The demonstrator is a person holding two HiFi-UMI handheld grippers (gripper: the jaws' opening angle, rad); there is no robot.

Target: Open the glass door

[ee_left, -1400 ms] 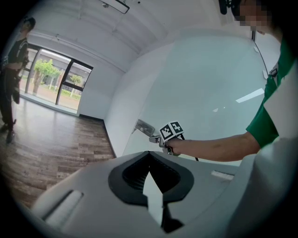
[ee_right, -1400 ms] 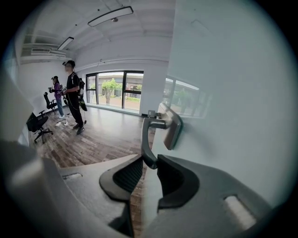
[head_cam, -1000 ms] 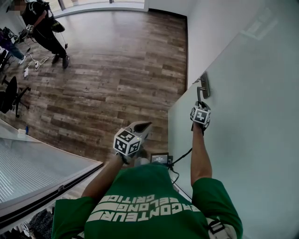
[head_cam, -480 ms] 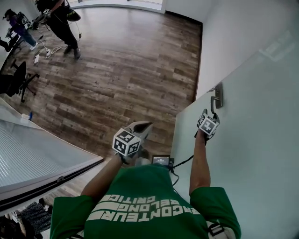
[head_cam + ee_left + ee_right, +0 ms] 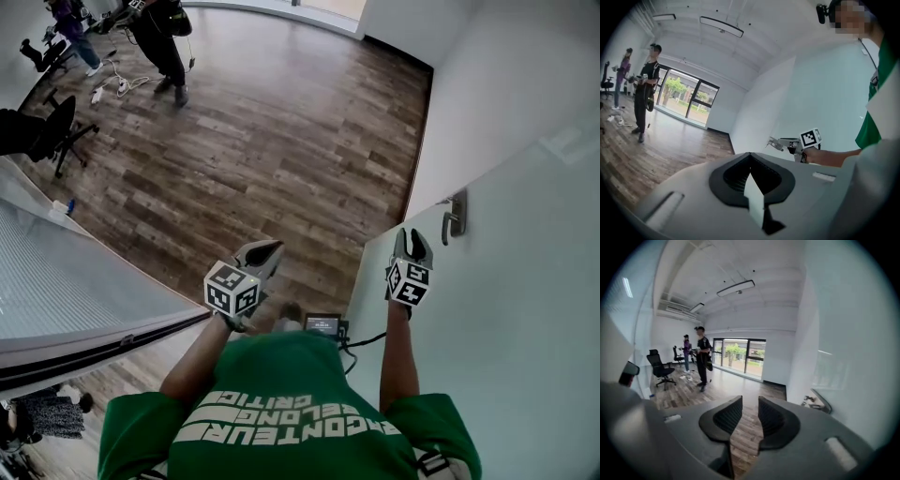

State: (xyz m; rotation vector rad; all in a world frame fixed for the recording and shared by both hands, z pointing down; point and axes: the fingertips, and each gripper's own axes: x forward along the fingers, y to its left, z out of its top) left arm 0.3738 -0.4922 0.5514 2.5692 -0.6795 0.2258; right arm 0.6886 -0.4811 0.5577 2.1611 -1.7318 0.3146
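The frosted glass door [image 5: 525, 309] fills the right side of the head view, its free edge running down toward me. Its metal lever handle [image 5: 454, 217] sits near that edge and shows again at the right of the right gripper view as the handle [image 5: 816, 401]. My right gripper [image 5: 412, 240] hovers left of and just below the handle, apart from it. Its jaws [image 5: 750, 399] stand parted and are closing, with only floor between them. My left gripper [image 5: 264, 249] is held in front of my body, its jaws [image 5: 750, 154] shut and holding nothing.
Wood floor [image 5: 281, 141] stretches ahead to a window wall. Two people [image 5: 164, 28] stand at the far left by an office chair [image 5: 47, 127] and floor cables [image 5: 117, 84]. A ribbed glass partition [image 5: 66, 281] runs along my left, and a white wall [image 5: 487, 84] rises beyond the door.
My right gripper has come off the door handle and drawn back toward me, its jaws now apart. The door's edge and handle have shifted right in view. My left gripper moved slightly left.
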